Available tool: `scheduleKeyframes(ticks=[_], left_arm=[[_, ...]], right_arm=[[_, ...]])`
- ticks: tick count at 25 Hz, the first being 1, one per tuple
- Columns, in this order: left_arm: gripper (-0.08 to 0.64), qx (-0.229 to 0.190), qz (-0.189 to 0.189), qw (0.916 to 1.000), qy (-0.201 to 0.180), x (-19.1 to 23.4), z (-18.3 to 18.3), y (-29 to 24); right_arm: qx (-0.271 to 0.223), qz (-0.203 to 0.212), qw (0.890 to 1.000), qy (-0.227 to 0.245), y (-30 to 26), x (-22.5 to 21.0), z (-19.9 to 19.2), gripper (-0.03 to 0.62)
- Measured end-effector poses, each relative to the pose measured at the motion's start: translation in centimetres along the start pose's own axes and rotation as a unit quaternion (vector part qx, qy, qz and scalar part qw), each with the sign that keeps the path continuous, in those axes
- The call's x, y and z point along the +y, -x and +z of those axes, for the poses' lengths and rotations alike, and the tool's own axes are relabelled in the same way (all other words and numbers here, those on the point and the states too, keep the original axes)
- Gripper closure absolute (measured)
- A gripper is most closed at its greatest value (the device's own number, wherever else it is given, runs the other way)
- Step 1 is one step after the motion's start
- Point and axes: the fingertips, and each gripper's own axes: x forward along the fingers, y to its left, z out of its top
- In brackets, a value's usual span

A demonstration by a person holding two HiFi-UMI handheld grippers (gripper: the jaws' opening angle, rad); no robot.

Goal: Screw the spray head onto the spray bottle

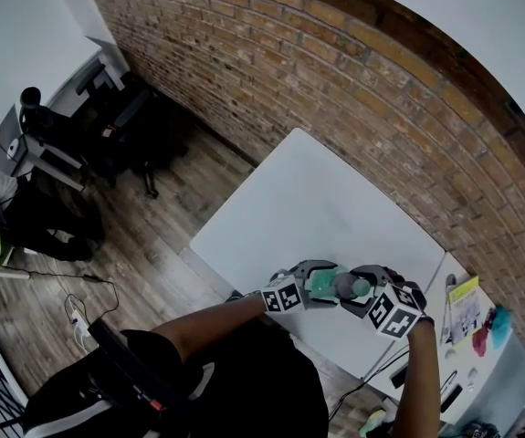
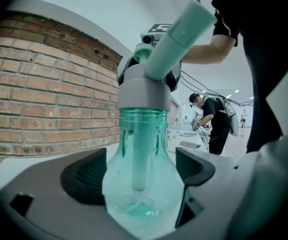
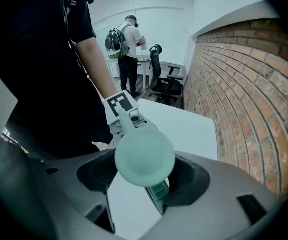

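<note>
Both grippers meet in the air above the near edge of the white table (image 1: 317, 199). My left gripper (image 1: 320, 286) (image 2: 141, 171) is shut on the body of the clear green spray bottle (image 1: 324, 283) (image 2: 144, 184), which stands upright between its pads. A grey collar with a pale green spray head (image 1: 347, 287) (image 2: 149, 84) sits on the bottle's neck. My right gripper (image 1: 361, 292) (image 3: 145, 176) comes down steeply on the spray head (image 3: 145, 156) and is shut around it. The round top hides the pads' contact.
A brick wall (image 1: 335, 80) runs along the table's far side. To the right stands a second surface (image 1: 467, 354) with small items. A person (image 3: 126, 49) stands at a desk beside an office chair (image 3: 164, 79). Cables lie on the wooden floor (image 1: 134, 263).
</note>
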Motion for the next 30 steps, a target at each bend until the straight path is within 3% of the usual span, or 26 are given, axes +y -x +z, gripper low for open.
scheduleKeyframes(ticks=[5,9,11,14,16,24,30], left_arm=[[0.135,0.001,0.000,1.0000,-0.002,0.1,0.3,0.0],[0.135,-0.003,0.001,1.0000,0.001,0.2,0.3,0.0],[0.135,-0.004,0.002,1.0000,0.003,0.2,0.3,0.0],[0.135,-0.003,0.003,1.0000,0.004,0.1,0.1,-0.1],[0.135,-0.003,0.003,1.0000,0.004,0.1,0.1,-0.1],[0.135,-0.003,0.002,1.0000,0.003,0.1,0.4,-0.2],[0.135,-0.002,0.003,1.0000,0.003,0.2,0.0,-0.2]], right_arm=[[-0.005,-0.004,1.000,-0.016,0.1,-0.1,0.0,0.311],[-0.029,-0.049,0.996,-0.072,1.8,-0.9,0.1,0.311],[-0.045,-0.069,0.987,-0.138,2.8,-1.3,-0.1,0.311],[-0.093,-0.089,0.961,-0.245,4.0,-1.9,0.3,0.312],[-0.100,-0.101,0.952,-0.271,4.3,-2.0,0.5,0.311],[-0.045,-0.123,0.955,-0.267,2.1,-1.4,0.1,0.313],[0.003,-0.098,0.976,-0.193,1.1,-0.9,0.1,0.316]])
